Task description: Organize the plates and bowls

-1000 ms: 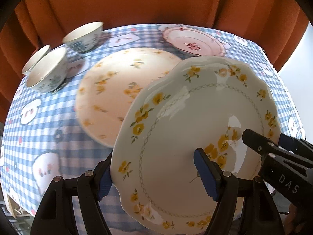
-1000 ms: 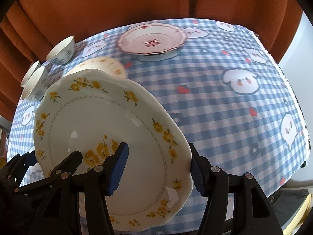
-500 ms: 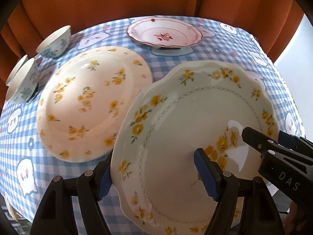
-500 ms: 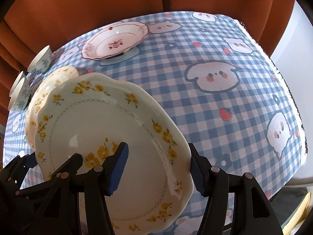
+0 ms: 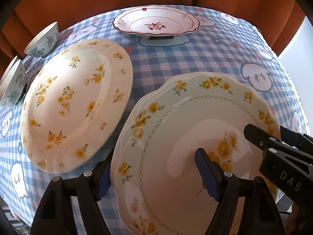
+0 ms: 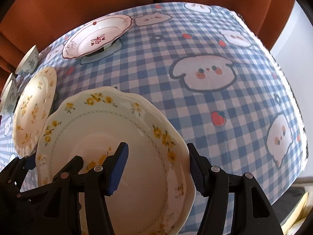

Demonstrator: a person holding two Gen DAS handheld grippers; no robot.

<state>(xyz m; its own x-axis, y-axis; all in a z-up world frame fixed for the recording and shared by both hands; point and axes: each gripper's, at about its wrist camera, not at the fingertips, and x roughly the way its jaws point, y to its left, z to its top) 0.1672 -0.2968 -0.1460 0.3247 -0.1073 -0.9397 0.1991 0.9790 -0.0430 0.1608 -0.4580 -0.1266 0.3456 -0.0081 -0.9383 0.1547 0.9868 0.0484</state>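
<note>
You are carrying the scalloped plate (image 5: pixel 187 137) between both grippers, just beside the cream floral plate (image 5: pixel 76 105) on the checked tablecloth (image 6: pixel 195 62). The left gripper (image 5: pixel 154 174), whose jaws have just been widening, and the right gripper (image 6: pixel 156 166) each straddle a rim, seemingly loosely. Next, lower it level. It looks glossy, pale green, yellow-flowered.
</note>
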